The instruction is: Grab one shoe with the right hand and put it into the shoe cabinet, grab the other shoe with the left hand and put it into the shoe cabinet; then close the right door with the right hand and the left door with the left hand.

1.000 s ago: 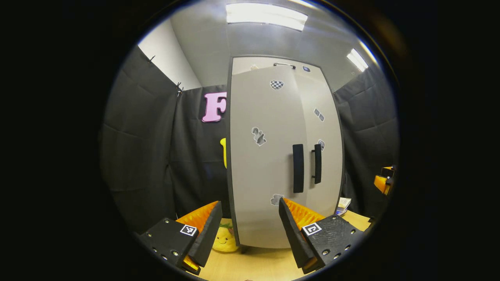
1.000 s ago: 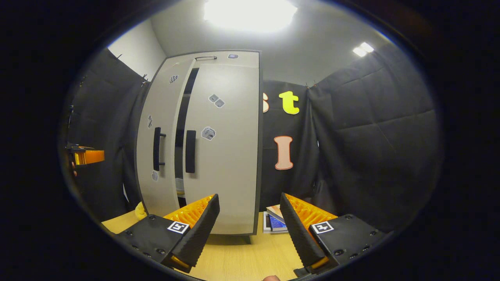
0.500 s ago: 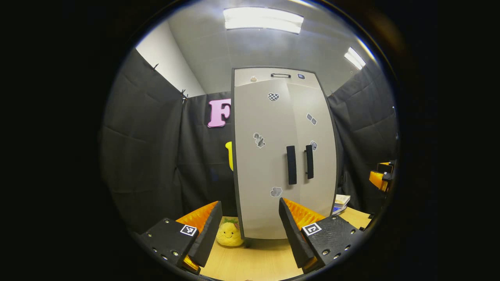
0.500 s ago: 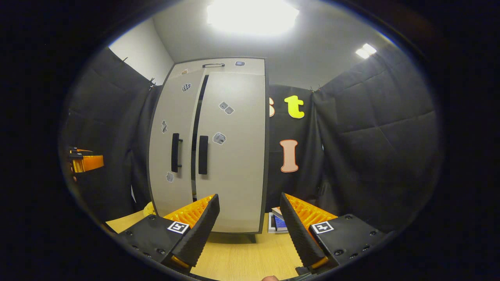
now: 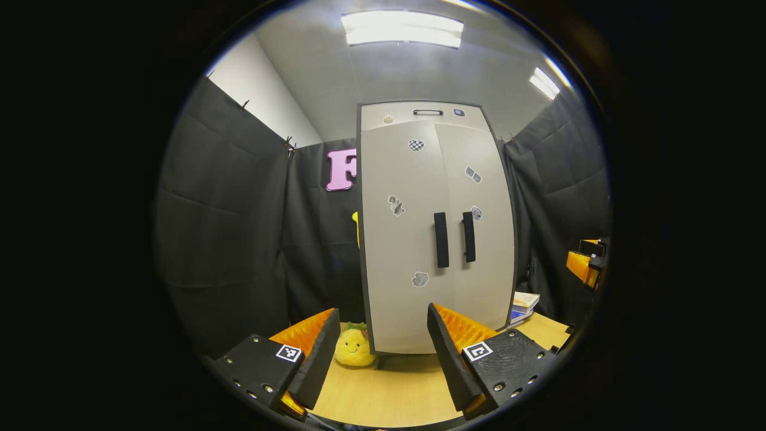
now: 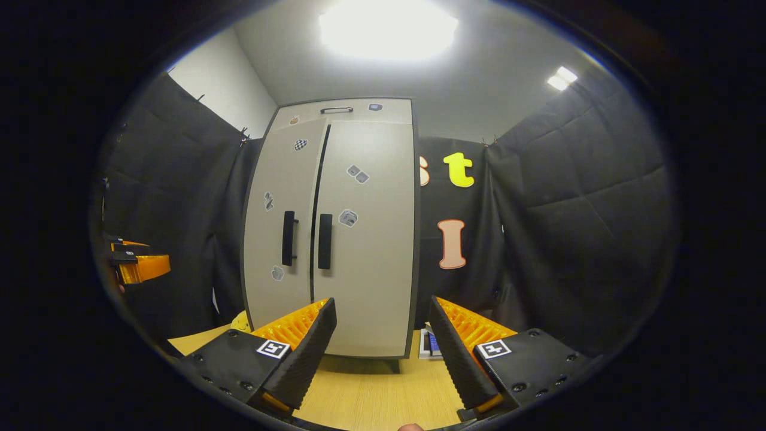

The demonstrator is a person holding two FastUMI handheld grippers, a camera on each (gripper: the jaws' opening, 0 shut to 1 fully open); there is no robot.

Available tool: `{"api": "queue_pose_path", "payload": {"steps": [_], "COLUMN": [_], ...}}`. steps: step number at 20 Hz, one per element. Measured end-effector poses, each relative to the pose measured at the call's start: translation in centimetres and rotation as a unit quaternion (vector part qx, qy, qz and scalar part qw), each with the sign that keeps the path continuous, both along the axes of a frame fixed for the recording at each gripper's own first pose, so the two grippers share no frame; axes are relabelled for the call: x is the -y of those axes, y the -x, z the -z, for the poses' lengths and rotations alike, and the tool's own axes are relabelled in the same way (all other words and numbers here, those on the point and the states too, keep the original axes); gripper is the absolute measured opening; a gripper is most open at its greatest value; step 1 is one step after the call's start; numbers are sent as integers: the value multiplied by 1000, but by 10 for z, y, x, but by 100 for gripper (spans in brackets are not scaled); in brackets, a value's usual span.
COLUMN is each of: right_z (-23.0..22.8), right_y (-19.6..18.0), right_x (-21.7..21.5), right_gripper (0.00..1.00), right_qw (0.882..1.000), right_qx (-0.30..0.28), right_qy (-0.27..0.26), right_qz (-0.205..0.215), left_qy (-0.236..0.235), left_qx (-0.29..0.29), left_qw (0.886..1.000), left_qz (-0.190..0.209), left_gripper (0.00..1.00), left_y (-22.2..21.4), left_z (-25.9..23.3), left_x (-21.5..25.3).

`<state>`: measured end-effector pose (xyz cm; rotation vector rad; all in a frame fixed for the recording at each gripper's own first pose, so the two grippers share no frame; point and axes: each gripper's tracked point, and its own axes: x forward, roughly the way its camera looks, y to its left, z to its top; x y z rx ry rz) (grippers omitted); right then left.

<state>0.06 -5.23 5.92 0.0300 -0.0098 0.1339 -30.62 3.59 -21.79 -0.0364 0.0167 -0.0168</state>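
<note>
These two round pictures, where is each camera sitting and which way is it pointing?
Left gripper view: rides on the left claw, looking along its two open fingers at the shoe cabinet straight ahead, a yellow plush toy at its foot; the other claw shows far right.
Right gripper view: rides on the right claw, fingers open, facing the cabinet from its right side; the other claw shows far left.
Shared: cabinet, wooden table, books.

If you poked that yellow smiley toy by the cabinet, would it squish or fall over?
The toy looks like plush, so it would probably squish and spring back. It is small and likely light, so a poke might slide or tip it on the smooth table. The cabinet right beside it would likely stop it going far that way.
</note>
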Motion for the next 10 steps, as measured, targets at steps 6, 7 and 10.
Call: {"api": "queue_pose_path", "payload": {"steps": [6, 7, 10], "right_z": [-1, -2, -4], "right_y": [6, 5, 4], "right_x": [1, 2, 1], "right_gripper": [98, 98, 97], "right_qw": [1000, 1000, 1000], "right_qx": [0, 0, 1], "right_qy": [-6, -8, -11], "right_qz": [-1, -1, 0], "left_qy": [-1, -1, -2], "left_qx": [-1, 0, 0], "left_qw": [1000, 1000, 1000], "left_qz": [-6, -6, -3], "left_gripper": [78, 78, 78], "left_y": [4, 3, 4], "left_z": [1, 1, 3], "left_x": [-2, -1, -1]}}
